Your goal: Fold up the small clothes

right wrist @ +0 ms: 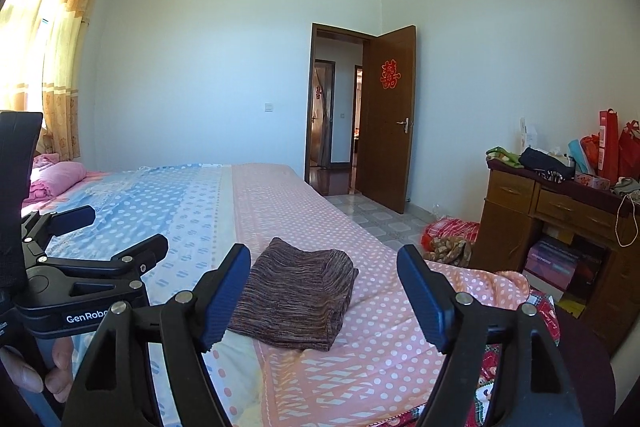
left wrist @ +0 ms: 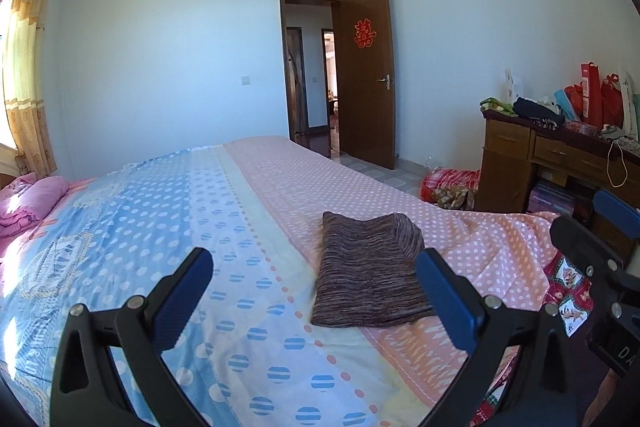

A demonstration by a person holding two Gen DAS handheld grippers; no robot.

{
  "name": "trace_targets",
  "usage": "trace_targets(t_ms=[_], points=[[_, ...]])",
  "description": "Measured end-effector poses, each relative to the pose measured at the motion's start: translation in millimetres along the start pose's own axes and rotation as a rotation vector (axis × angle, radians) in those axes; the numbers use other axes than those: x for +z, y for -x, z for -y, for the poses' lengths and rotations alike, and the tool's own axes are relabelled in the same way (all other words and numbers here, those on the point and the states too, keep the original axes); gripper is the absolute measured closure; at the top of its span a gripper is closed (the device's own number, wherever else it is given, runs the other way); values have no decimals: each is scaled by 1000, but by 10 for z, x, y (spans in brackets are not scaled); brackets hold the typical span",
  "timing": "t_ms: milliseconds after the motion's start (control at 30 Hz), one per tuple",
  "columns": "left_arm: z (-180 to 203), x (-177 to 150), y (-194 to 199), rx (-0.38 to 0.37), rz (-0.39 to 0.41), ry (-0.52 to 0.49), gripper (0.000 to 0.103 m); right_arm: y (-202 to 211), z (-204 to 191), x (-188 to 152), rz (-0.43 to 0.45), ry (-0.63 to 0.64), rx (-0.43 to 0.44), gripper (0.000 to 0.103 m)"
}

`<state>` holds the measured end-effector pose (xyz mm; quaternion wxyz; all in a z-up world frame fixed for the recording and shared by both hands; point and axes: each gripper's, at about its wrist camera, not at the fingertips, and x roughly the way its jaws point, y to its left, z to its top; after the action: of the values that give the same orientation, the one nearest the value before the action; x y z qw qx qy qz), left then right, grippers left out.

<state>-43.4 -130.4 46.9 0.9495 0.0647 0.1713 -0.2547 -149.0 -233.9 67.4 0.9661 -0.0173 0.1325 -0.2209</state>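
A folded garment point(left wrist: 366, 271) of brown, finely striped knit is laid as a flat rectangle on the bed point(left wrist: 256, 211), on the pink polka-dotted part of a smooth printed sheet beside its blue half. The left tongs point(left wrist: 314, 293) are spread wide and hold nothing, the garment seen ahead by their right finger. The right tongs point(right wrist: 324, 293) are likewise held wide and empty, the garment framed between the ribbed blue pads point(right wrist: 226, 295) but untouched.

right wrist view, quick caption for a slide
Folded garment on the bed, both grippers open above it: right, left.
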Motion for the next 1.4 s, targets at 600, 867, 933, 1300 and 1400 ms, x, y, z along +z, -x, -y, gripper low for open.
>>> trace_targets(t_ms=[600,867,933,1300,1400], points=[[18,3,-4,-2,-6,0,0,-31,68,-21,-7,-23,-3,27],[33,-7,-2,-5,-9,-2,0,-22,69,-25,-8,-26,1,26],[34,-6,-3,-4,-8,-1,0,-20,70,-23,-8,-25,0,26],[37,-9,1,-4,-8,-4,0,-15,81,-35,-9,-27,2,26],[44,-20,4,-4,-8,-6,0,-13,85,-36,-9,-29,3,26]])
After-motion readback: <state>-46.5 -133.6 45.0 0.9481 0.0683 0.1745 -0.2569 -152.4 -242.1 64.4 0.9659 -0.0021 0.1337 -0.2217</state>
